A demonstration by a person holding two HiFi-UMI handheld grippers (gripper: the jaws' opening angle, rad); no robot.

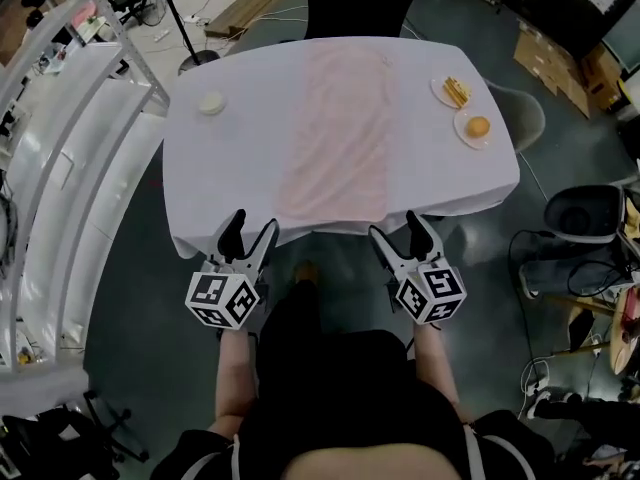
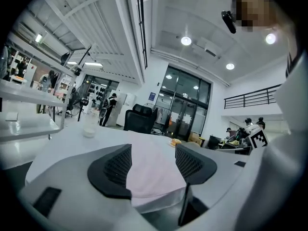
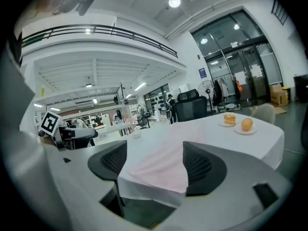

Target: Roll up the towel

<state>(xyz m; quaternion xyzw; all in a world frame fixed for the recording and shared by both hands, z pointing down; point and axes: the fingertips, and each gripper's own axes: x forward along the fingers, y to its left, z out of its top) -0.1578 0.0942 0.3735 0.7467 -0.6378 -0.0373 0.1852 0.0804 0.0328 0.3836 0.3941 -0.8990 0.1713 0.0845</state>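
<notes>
A person wears a black top [image 1: 350, 398] with thin white trim near each shoulder. The left gripper [image 1: 252, 223] and right gripper [image 1: 397, 226] have pale grey bodies. Each has two dark fingers [image 2: 115, 170] with fine mesh-textured pads, and each carries a white cube [image 1: 222, 300] printed with black square markers.

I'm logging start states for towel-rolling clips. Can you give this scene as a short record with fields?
table: white cloth over it
towel: pink, flat, unrolled, down the middle
left gripper: jaws apart, empty, short of the near edge
right gripper: jaws apart, empty, short of the near edge
cup: far left of table
plates: two with food, far right
</notes>
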